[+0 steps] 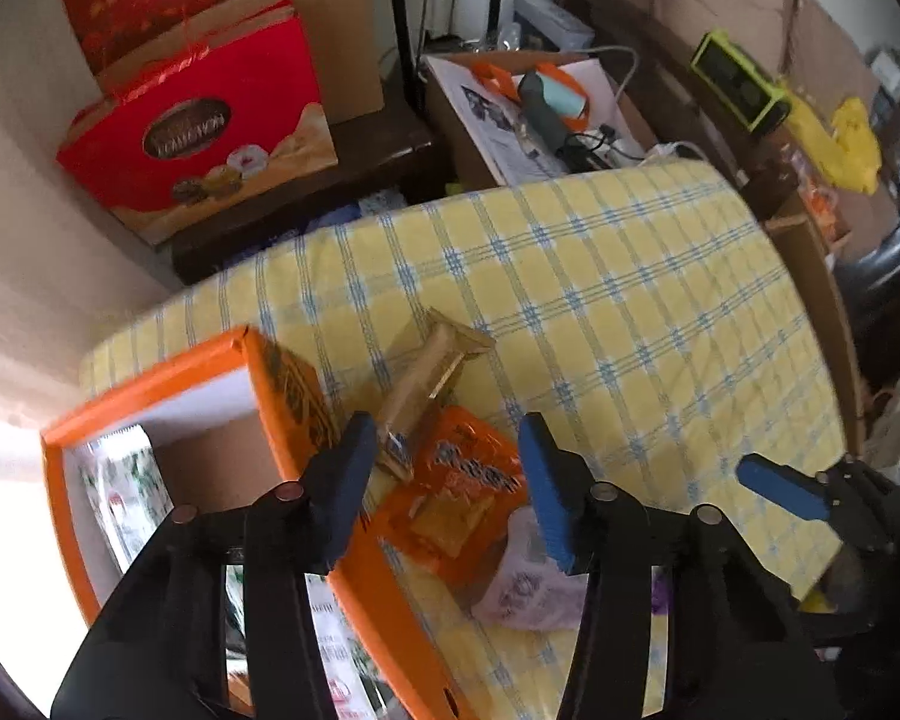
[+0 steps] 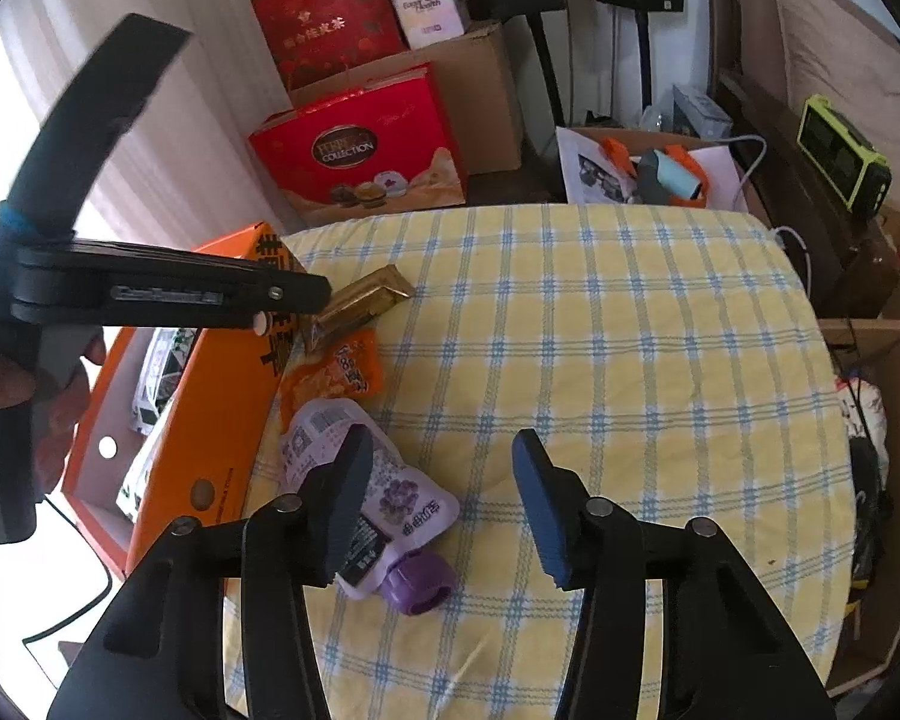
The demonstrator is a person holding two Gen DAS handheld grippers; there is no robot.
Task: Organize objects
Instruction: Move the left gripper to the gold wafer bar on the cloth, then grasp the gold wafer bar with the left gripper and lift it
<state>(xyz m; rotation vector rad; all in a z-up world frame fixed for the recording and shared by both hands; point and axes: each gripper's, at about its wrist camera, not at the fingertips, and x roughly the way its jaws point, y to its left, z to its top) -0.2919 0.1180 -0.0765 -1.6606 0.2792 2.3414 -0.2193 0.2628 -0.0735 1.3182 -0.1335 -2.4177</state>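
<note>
Gold snack bar [image 2: 363,300], shiny wrapper, angled beside orange box [image 2: 210,420]

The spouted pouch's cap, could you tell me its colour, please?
Purple, clearest in the right wrist view: the cap on the pouch.

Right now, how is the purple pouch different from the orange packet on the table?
The purple pouch is pale purple with a screw cap; the orange packet is orange and has no cap. The pouch lies nearer the right gripper; the packet lies beside the gold bar. Both lie flat on the checked tablecloth.
</note>
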